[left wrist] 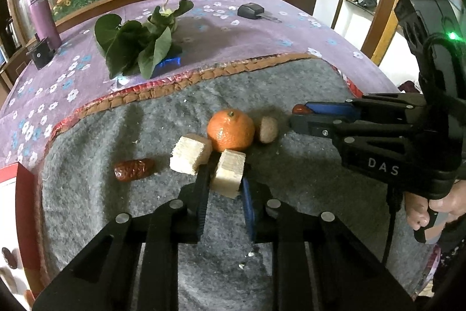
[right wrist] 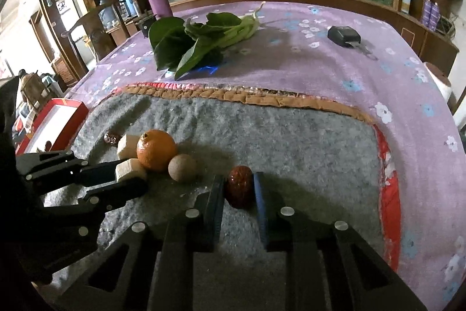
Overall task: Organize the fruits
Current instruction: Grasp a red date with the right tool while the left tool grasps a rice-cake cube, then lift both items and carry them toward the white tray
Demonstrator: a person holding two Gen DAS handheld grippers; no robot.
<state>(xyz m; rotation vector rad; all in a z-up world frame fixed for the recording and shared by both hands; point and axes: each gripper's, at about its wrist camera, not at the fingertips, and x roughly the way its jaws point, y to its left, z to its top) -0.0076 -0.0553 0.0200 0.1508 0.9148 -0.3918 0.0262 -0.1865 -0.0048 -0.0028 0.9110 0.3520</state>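
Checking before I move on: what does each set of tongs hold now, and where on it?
Left tongs clamp a pale cut chunk across its side faces. Right tongs grip a red date by its two sides.

Orange mandarin (left wrist: 230, 130) sitting stem-up, just ahead of the left gripper (left wrist: 222, 182). Two pale cut chunks: one (left wrist: 228, 173) sitting between the left fingers, the other (left wrist: 190, 154) lying just beside the tips, touching the mandarin. Brown round fruit (left wrist: 267, 129) resting right of the mandarin, near the right gripper (right wrist: 239, 188). One red date (right wrist: 239, 186) sitting between the right fingers; another (left wrist: 134, 169) lying left of the left gripper.
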